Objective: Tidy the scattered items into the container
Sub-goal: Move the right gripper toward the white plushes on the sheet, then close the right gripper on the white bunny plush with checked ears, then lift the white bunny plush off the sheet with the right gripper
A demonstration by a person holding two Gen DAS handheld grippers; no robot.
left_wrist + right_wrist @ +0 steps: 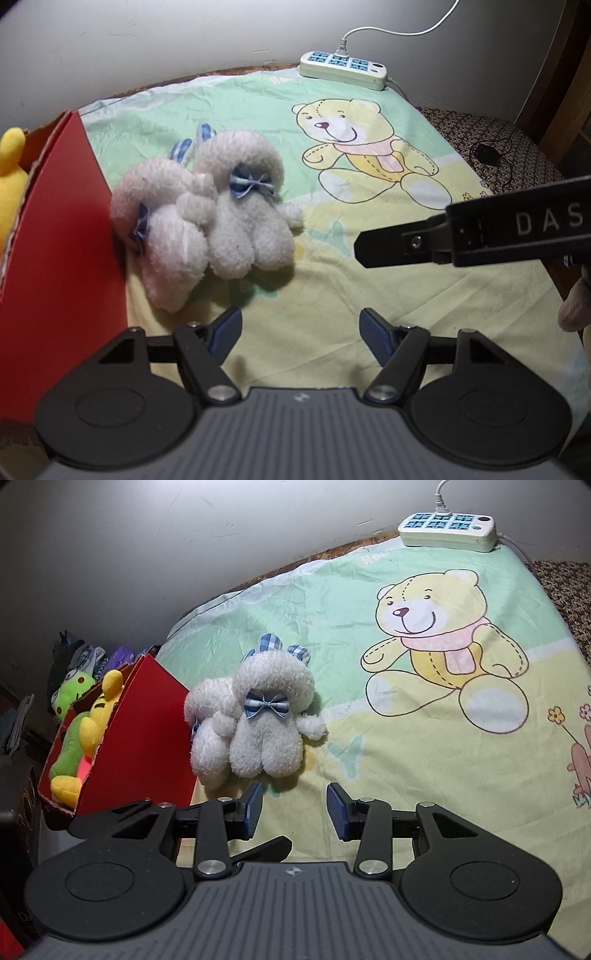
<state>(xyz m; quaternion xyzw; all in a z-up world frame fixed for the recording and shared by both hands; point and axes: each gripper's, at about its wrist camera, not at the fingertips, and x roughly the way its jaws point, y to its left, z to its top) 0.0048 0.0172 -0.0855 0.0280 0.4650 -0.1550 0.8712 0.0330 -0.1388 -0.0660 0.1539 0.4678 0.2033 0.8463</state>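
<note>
Surface: a bed covered by a pale green and yellow cotton sheet [424,760] printed with a yellow cartoon bear; the toys lie on it.
Container: a red cardboard box [144,738], open-topped, at the left of the sheet. It already holds yellow and green plush toys [79,738], so the tidying appears partly done.
Remaining items: two fluffy white plush animals with blue checked bows [258,723], lying together on the sheet, the left one touching the box's red wall.
Orientation: the nearer white toy lies with legs toward the cameras and checked ears toward the wall; its long axis runs from near to far, roughly along the box side.
Left hand-held gripper [301,328]: released, jaws spread and holding nothing, low over the sheet just right of the toys.
Right hand-held gripper [295,806]: released, empty, jaws parted just short of the toy's legs, apparently lined up for a grasp.
Background: a white power strip with blue sockets [448,531] at the far edge by the wall, well apart from the toys.
</note>
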